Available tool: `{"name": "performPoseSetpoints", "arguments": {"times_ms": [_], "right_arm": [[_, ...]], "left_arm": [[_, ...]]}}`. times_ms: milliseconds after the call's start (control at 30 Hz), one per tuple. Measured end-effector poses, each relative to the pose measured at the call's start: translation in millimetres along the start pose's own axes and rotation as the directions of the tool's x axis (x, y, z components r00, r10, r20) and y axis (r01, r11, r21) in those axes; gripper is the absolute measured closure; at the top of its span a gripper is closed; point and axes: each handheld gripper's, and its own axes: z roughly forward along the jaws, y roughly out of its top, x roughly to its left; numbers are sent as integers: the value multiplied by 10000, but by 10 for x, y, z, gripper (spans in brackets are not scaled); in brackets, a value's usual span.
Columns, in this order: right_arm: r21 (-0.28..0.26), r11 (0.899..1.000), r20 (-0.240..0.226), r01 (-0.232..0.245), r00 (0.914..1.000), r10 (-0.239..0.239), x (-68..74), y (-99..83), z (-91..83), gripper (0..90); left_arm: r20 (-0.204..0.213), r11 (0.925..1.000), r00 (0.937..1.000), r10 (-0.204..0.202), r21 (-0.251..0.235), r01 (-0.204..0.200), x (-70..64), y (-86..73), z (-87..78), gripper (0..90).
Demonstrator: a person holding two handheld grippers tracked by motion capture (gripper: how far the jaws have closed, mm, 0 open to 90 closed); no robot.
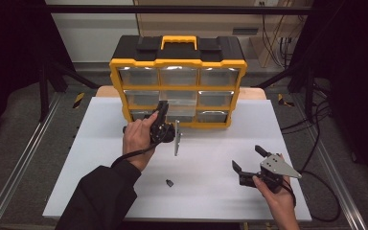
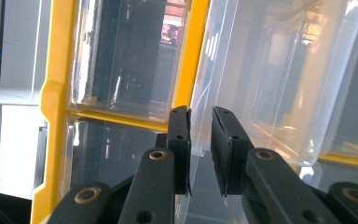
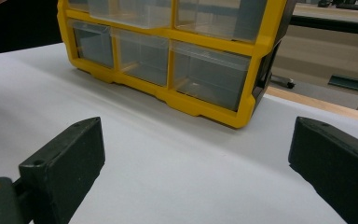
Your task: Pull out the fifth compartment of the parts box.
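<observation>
Left gripper pinching the front edge of a clear drawer, middle row of the yellow organizer, pulled partway out. Right gripper wide open, idle over the table.

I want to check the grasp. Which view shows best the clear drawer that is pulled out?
The left gripper view: the left gripper has its jaws around the clear drawer's edge. The high view shows the drawer small, partly behind the hand; the right gripper view cuts it off at the top.
</observation>
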Motion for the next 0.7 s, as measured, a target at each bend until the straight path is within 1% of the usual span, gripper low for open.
{"name": "performPoseSetpoints", "arguments": {"times_ms": [167,367,700], "right_arm": [[15,10000,0,-8,10000,8,2,0,0,39],[14,10000,-1,-13,10000,13,1,-1,0,39],[16,10000,2,-28,10000,28,0,-1,-1,39]], "left_arm": [[-9,9999,9999,160,3,-160,-15,1,-54,771],[-8,10000,10000,31,-32,-31,-14,-2,-94,772],[2,10000,10000,-11,-6,11,-12,10,-167,771]]}}
